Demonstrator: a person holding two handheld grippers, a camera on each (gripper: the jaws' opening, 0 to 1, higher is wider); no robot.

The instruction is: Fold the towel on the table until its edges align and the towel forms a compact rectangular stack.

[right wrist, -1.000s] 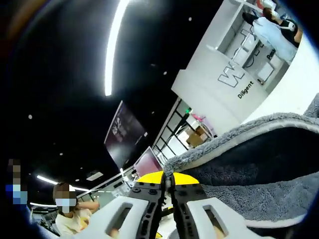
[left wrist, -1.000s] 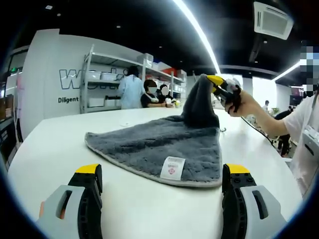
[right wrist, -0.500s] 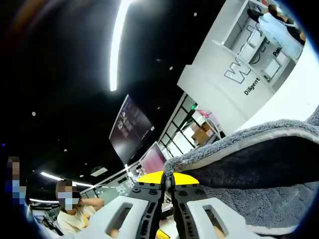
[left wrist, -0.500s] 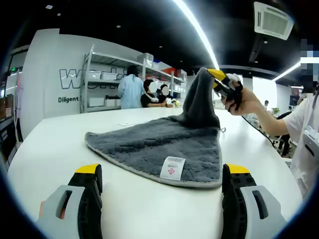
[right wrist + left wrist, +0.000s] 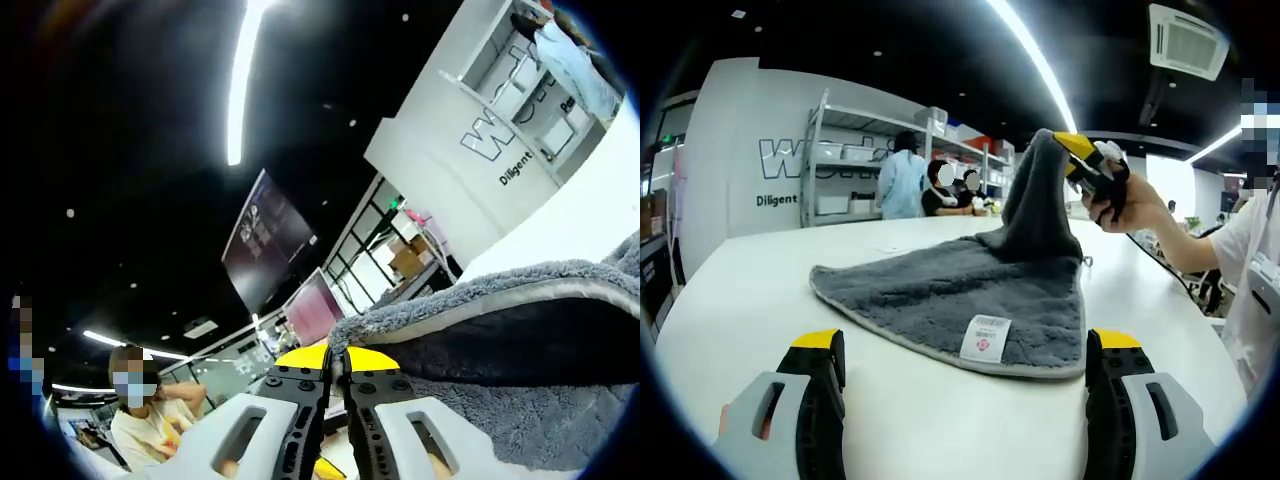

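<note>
Left gripper view: a grey towel (image 5: pixel 960 290) lies spread on a white table (image 5: pixel 740 290), its near edge carrying a small white label (image 5: pixel 985 338), while its far corner is drawn up into a peak by the right gripper (image 5: pixel 1068 152), held in a person's hand (image 5: pixel 1125 205) at the right of the frame. The left gripper (image 5: pixel 965 345) waits low over the table just short of the towel's near edge, its two yellow-tipped jaws standing wide apart with nothing between them. Behind the table, people stand beside white shelving (image 5: pixel 855 160) against a wall with lettering, under a long ceiling light strip (image 5: pixel 1035 60).

In the right gripper view, the right gripper (image 5: pixel 336 352) points steeply upward toward the dark ceiling, its yellow tips pressed almost together; the grey towel (image 5: pixel 520 360), with its pale piped border, appears to be pinched between them, though the exact pinch point is hidden by the jaws. A person in a pale shirt (image 5: pixel 140 420) shows at the lower left
</note>
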